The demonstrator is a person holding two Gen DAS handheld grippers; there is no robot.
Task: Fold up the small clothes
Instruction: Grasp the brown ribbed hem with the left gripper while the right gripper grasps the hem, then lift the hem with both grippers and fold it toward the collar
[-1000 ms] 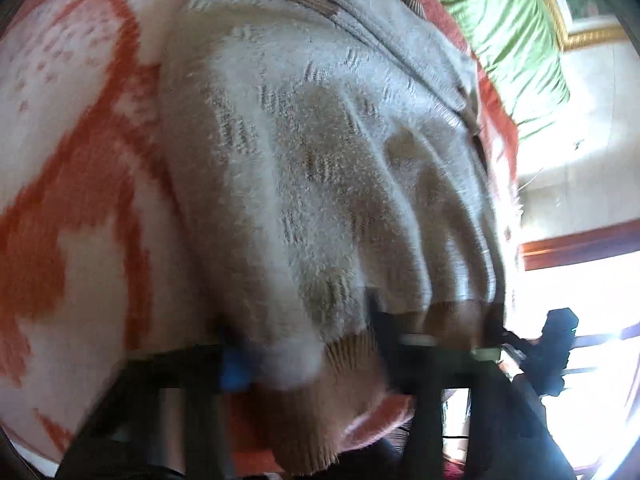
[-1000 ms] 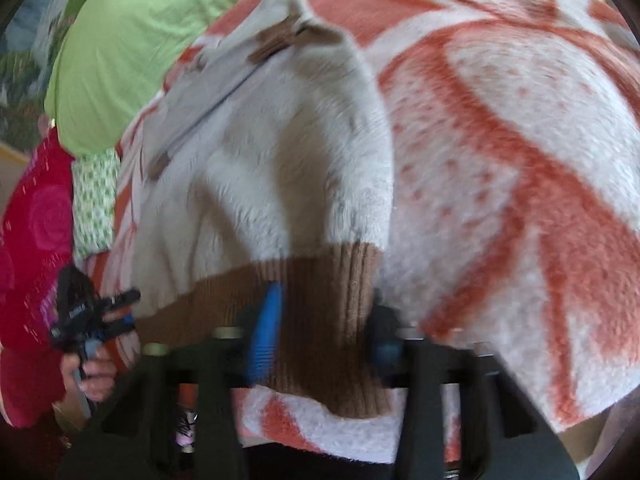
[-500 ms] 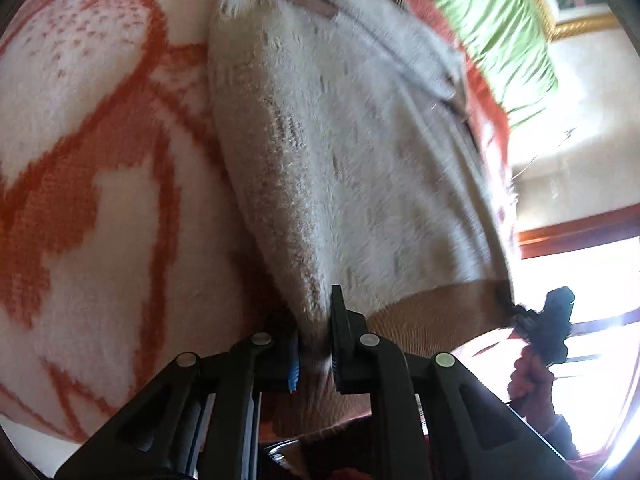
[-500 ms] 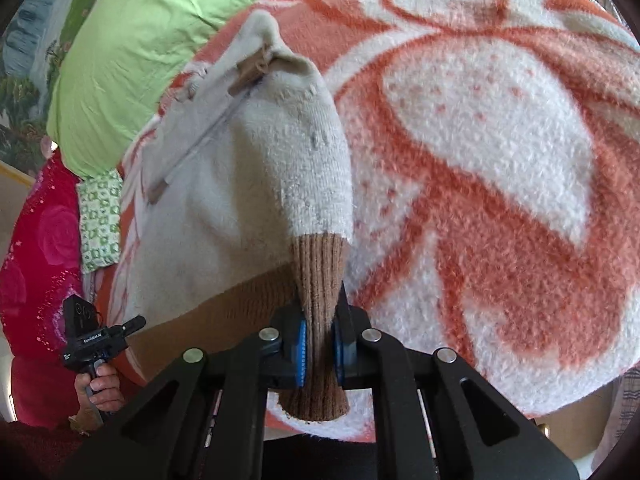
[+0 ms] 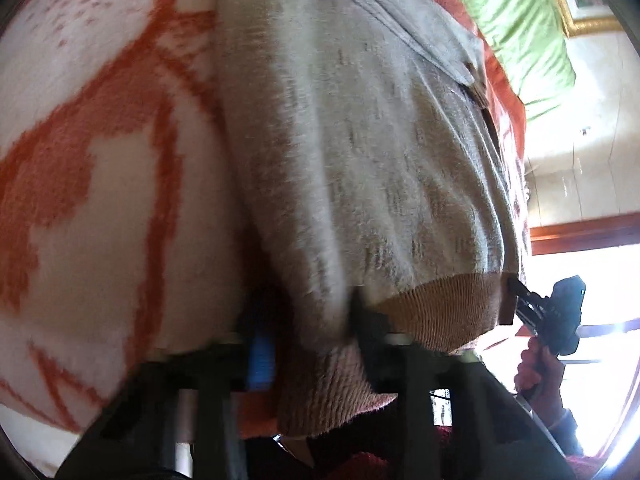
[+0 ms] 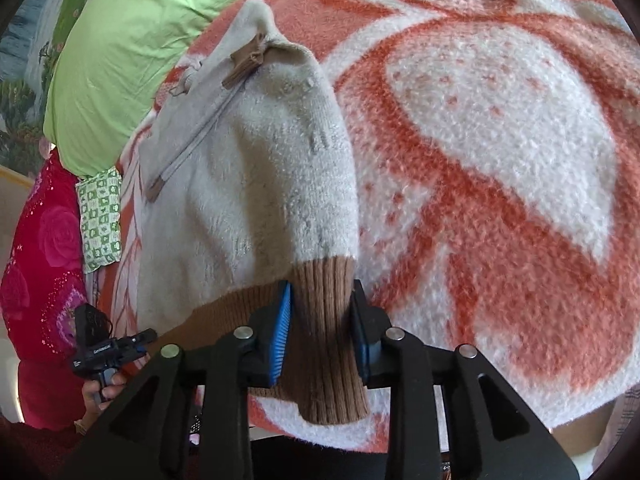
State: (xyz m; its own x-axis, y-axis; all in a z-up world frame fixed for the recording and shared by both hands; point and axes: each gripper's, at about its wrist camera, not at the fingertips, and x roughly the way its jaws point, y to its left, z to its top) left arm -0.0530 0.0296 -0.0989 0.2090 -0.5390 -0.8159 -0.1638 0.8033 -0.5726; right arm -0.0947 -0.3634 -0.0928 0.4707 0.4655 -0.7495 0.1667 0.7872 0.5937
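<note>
In the left wrist view, the fuzzy cream knitted sweater with a brown ribbed hem (image 5: 360, 160) is lying on the white-and-orange patterned fleece blanket (image 5: 80, 160). The left gripper (image 5: 308, 344) is standing spread at the near hem (blurred), with cloth between its fingers.

In the right wrist view, the right gripper (image 6: 320, 328) is standing spread, its fingers flanking the brown hem corner. A green pillow (image 6: 120, 40) is lying far left.

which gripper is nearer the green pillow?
Cannot tell. Both grippers, left and right, sit at the sweater's brown hem, with the green pillow far beyond.
</note>
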